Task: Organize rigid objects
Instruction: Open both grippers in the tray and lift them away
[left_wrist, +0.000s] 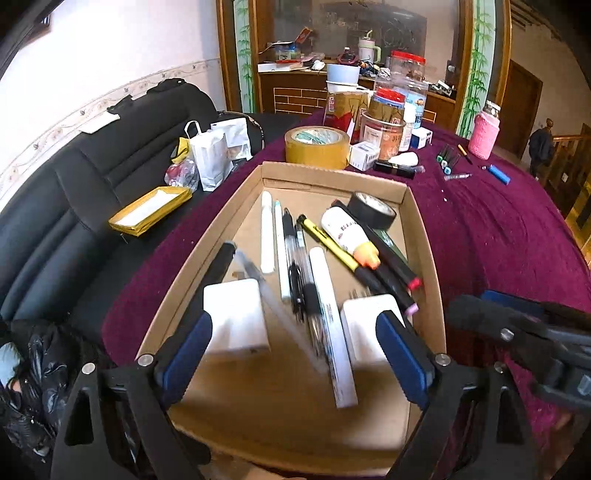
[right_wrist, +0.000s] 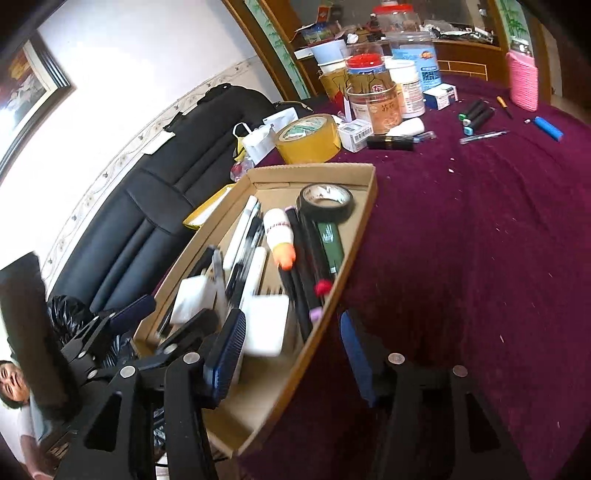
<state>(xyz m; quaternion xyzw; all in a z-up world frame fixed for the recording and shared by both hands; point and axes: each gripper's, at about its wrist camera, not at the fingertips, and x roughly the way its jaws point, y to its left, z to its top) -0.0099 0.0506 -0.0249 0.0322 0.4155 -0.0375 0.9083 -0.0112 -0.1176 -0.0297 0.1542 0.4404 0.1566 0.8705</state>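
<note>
In the cardboard box (left_wrist: 424, 236), pens (left_wrist: 295, 258) lie lengthwise; both tools, left (left_wrist: 306, 325) and right (right_wrist: 291, 350), gape empty.

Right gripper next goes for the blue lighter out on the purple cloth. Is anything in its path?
Nothing visible blocks it. The right gripper is open, straddling the cardboard box's right wall; the blue lighter lies alone across bare purple cloth, markers well left of it.
</note>
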